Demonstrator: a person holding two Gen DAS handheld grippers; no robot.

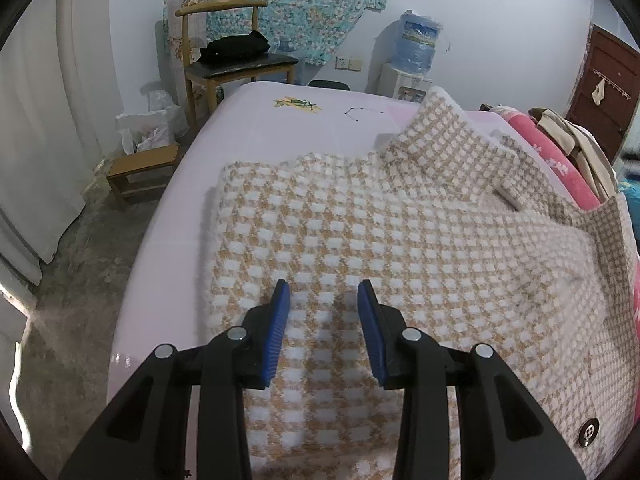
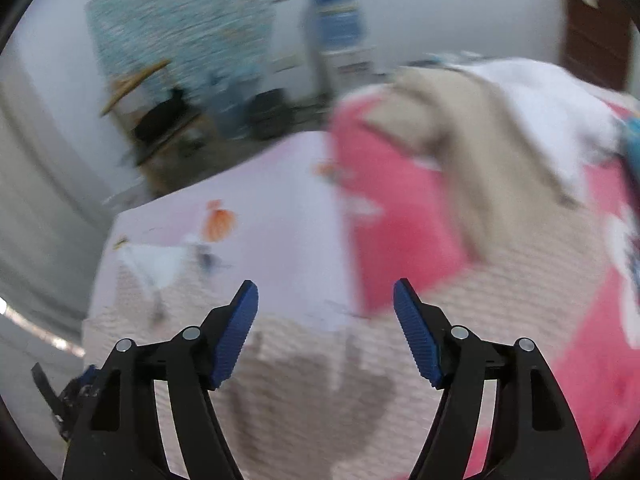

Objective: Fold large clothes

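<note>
The left gripper (image 1: 324, 292) hovers over the checked garment (image 1: 380, 248), jaws partly spread, pinching nothing. The right gripper (image 2: 326, 296) has jaws spread wide, empty. The garment lies on the bed (image 1: 280, 120), apparently partly folded; further folds probably remain. Its long axis runs away from the camera, collar farthest.

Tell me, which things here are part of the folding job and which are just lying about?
Part of the job:
- checked garment
- left tongs, open
- right tongs, open, empty

Lying about:
- wooden chair
- low stool
- water dispenser
- pink blanket
- floral cloth
</note>
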